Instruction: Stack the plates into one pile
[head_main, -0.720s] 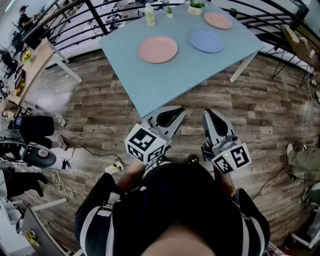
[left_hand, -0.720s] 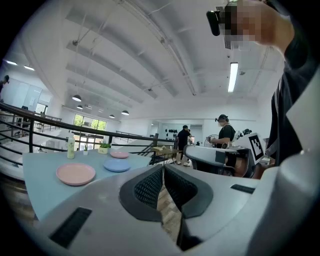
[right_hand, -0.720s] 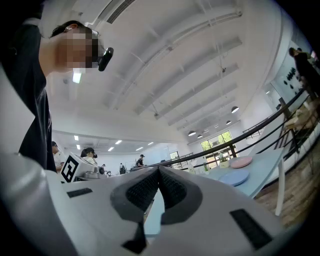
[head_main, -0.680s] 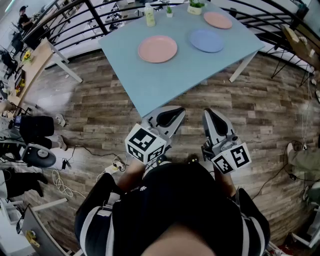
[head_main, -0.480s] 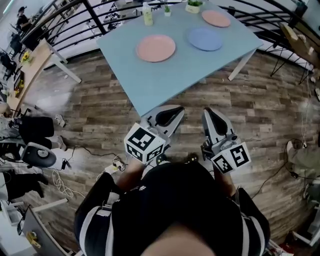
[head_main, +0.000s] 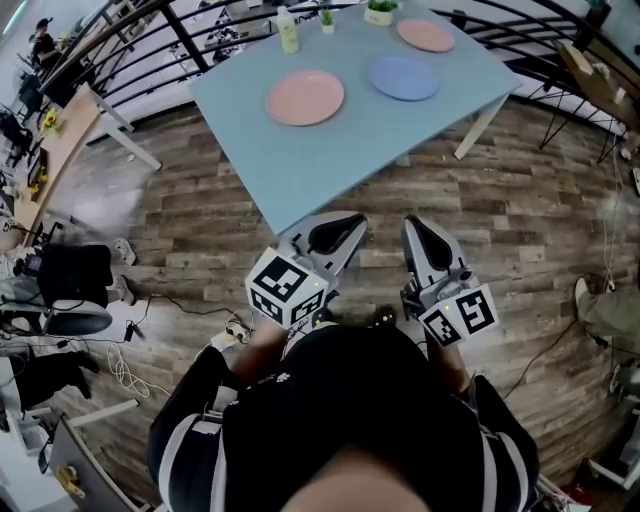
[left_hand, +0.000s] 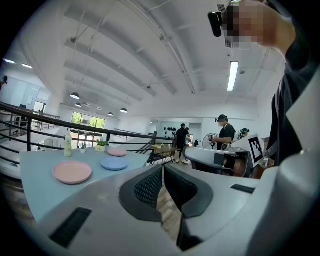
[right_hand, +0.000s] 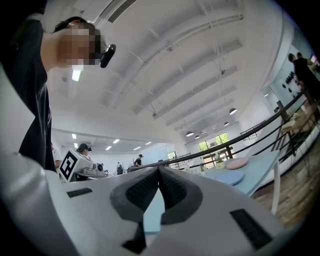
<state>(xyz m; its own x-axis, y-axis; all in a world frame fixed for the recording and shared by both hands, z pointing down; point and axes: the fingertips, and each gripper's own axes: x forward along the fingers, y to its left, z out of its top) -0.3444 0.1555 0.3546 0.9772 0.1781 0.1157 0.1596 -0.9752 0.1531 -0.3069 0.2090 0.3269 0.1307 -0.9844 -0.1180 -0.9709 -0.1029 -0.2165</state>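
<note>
Over the wood floor (head_main: 200, 220), short of the bench (head_main: 340, 150): the left hand-held gripper (head_main: 338, 228) and the right hand-held gripper (head_main: 422, 232) were held side by side close to the person's body. Both pointed toward the bench and touched nothing on it.
Left hand-held gripper: its jaws were pressed together at the tips with nothing between the pads. Only floor showed through the slit lower down.
Right hand-held gripper: its jaws also met at the tips and were empty. The bench's blue top showed through the gap behind the pads.
Large pink plate (head_main: 304, 97): lay alone on the bench, nearest the person, on the left.
Blue plate (head_main: 404, 77): lay to the right of the large pink plate, apart from it.
Small pink plate (head_main: 425, 35): lay beyond the blue plate near the far edge, apart from it.
Plates overall: three lay separately, none stacked.
Far edge of bench: a bottle (head_main: 288, 28) and a potted plant (head_main: 381, 10) stood there.
</note>
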